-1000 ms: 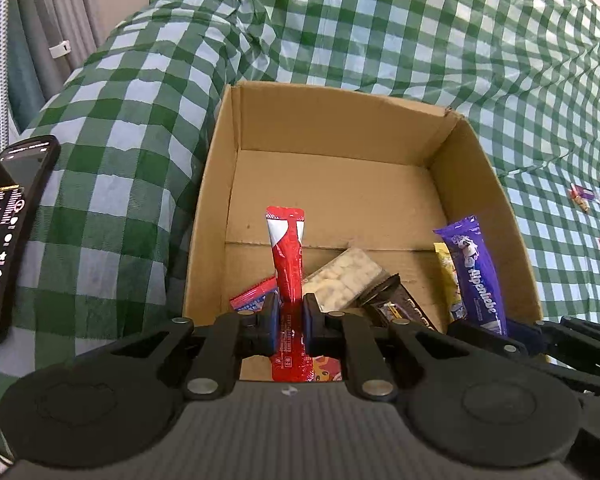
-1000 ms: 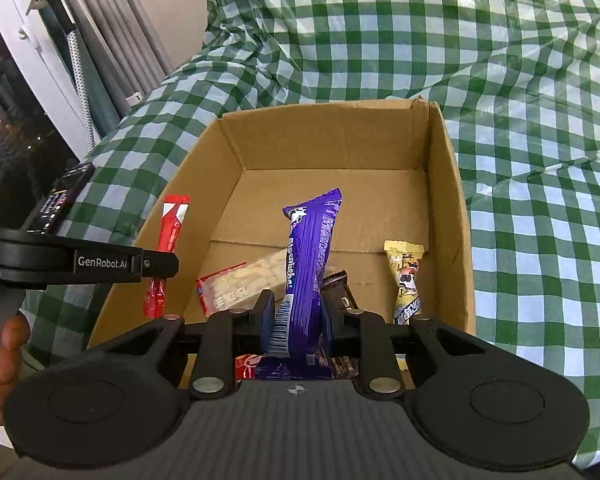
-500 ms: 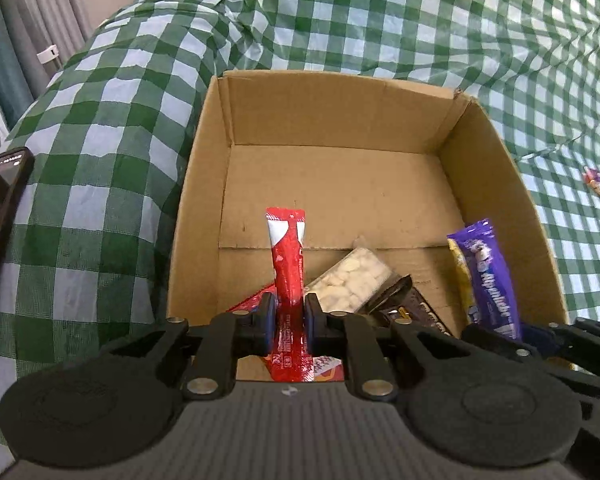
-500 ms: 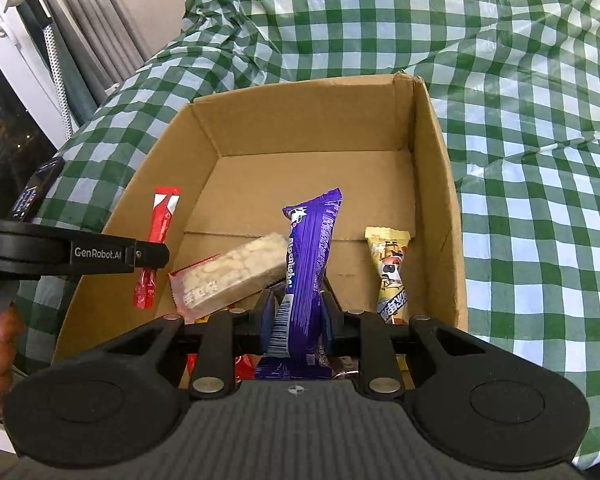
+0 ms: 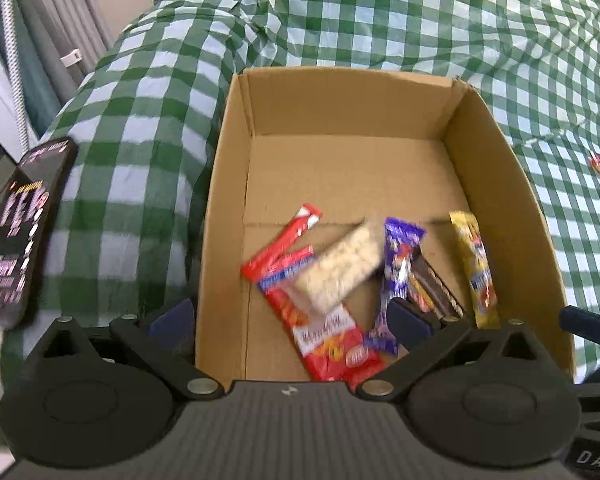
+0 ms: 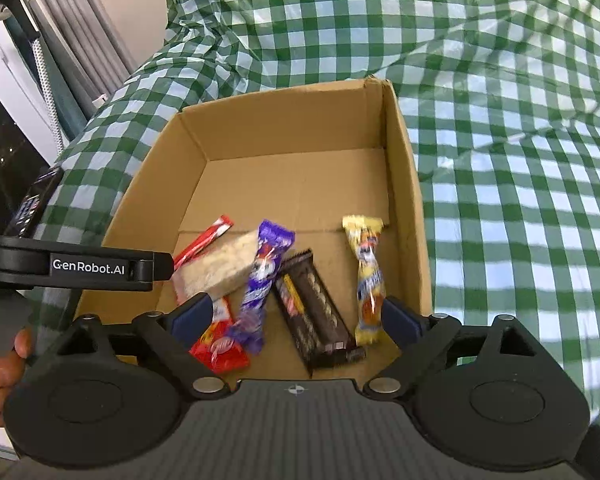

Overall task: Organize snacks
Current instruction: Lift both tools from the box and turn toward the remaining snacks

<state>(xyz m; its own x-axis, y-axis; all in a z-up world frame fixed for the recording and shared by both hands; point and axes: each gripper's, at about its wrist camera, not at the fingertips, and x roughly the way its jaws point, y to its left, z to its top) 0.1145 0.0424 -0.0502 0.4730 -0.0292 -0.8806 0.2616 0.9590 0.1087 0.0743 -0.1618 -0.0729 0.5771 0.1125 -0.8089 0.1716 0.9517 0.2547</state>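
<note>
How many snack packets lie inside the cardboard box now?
6: thin red stick far left, pale bar, red packet under it, purple bar, dark bar, yellow bar right. More may be hidden.

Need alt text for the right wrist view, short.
Open brown cardboard box on green checked cloth holds red, purple, dark brown and yellow snack bars. The right gripper hangs above them, jaws opening, nothing gripped.

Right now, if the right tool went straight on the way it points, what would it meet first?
Probably the dark chocolate bar lying on the box floor between the opening fingers of the right tool; depth is hard to judge.
</note>
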